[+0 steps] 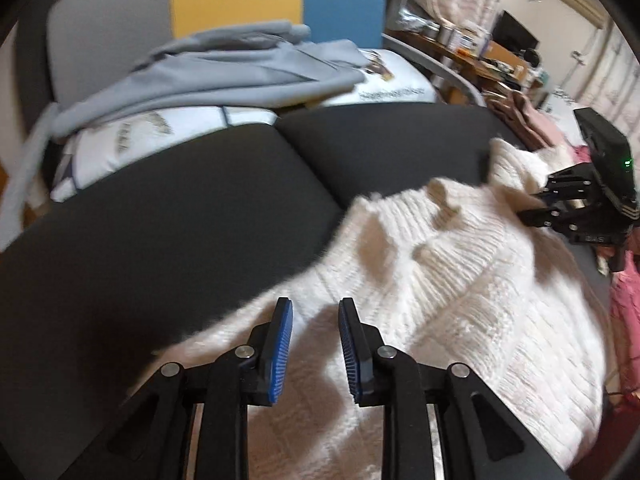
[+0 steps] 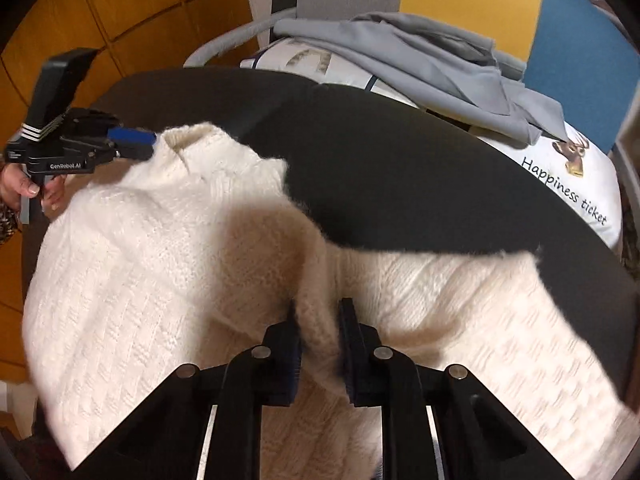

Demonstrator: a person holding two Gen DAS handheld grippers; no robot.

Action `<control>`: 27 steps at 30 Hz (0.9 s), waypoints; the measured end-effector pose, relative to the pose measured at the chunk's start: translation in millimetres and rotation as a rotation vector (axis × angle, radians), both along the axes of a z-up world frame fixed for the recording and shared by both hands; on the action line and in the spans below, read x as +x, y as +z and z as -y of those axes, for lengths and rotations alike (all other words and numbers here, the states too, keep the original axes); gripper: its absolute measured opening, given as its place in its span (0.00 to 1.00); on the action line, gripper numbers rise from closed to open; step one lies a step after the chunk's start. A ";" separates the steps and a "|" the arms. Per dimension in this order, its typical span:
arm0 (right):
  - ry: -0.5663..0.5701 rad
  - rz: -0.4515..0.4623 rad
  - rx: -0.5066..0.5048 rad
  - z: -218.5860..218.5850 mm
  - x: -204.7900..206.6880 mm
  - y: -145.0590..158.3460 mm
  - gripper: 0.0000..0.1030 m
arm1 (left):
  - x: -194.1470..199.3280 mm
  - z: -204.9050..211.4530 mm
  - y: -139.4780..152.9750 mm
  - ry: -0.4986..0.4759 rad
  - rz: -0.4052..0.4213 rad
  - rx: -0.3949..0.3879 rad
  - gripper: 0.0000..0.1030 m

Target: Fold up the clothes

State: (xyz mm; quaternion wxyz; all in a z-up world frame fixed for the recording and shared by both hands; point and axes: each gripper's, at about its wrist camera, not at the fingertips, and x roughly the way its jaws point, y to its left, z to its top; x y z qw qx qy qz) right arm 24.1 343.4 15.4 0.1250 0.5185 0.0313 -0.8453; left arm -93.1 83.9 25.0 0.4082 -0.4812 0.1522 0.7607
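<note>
A cream knit sweater [image 1: 460, 280] lies rumpled on a black padded surface [image 1: 180, 220]; it also fills the right wrist view [image 2: 140, 260]. My left gripper [image 1: 315, 344] hovers over the sweater's near edge, its blue pads apart with nothing between them; in the right wrist view it [image 2: 140, 144] sits by the sweater's far left corner. My right gripper [image 2: 319, 344] is shut on a bunched fold of the sweater. In the left wrist view the right gripper [image 1: 536, 204] is at the sweater's far right edge.
A grey garment [image 1: 208, 76] lies on a white printed pillow [image 1: 380, 80] behind the black surface; both show in the right wrist view, garment [image 2: 432, 64] and pillow [image 2: 568, 184]. Pink clothes [image 1: 628, 300] lie at the right. A cluttered desk [image 1: 480, 56] stands beyond.
</note>
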 end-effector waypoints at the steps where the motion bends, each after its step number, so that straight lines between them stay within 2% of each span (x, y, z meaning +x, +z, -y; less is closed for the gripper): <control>1: -0.011 0.000 -0.019 -3.0 3.0 -0.9 0.17 | 0.8 -0.7 0.1 -0.019 0.000 -0.002 0.30; 4: -0.044 0.004 -0.081 -12.3 8.8 -3.2 0.17 | -0.1 -3.6 3.0 -0.056 -0.005 -0.027 0.32; 6: -0.052 0.006 -0.100 -15.4 9.7 -3.4 0.17 | -5.6 -3.4 10.8 -0.045 -0.032 -0.028 0.35; 8: -0.047 0.002 -0.088 -12.8 10.9 -2.7 0.17 | -8.7 -7.0 13.2 -0.063 -0.075 -0.067 0.56; 12: -0.036 -0.004 -0.065 -9.7 12.5 -3.0 0.17 | -11.5 -23.1 -4.0 -0.128 -0.102 -0.183 0.67; 13: -0.040 -0.003 -0.072 -11.3 11.9 -3.1 0.17 | -11.8 -24.2 -4.9 -0.135 -0.106 -0.179 0.71; 17: -0.067 -0.010 -0.113 -18.0 9.8 -3.3 0.17 | -16.3 -16.5 -9.7 -0.085 -0.063 -0.113 0.72; 18: -0.072 -0.020 -0.109 -17.2 10.4 -2.9 0.17 | -12.1 -15.5 -8.9 -0.080 -0.076 -0.106 0.71; 19: -0.079 -0.035 -0.094 -14.5 12.8 -2.0 0.16 | -6.6 -14.8 -7.5 -0.078 -0.095 -0.101 0.63; 20: -0.080 -0.045 -0.077 -10.9 14.9 -1.1 0.11 | -1.1 -14.2 -6.2 -0.076 -0.114 -0.096 0.38; 22: -0.083 -0.060 -0.035 -3.3 17.1 2.9 0.09 | 11.2 -19.1 -2.3 -0.055 -0.185 -0.137 0.13; 27: -0.109 -0.141 0.032 -0.4 14.8 32.0 0.08 | 6.7 -26.8 23.5 0.015 -0.329 -0.177 0.10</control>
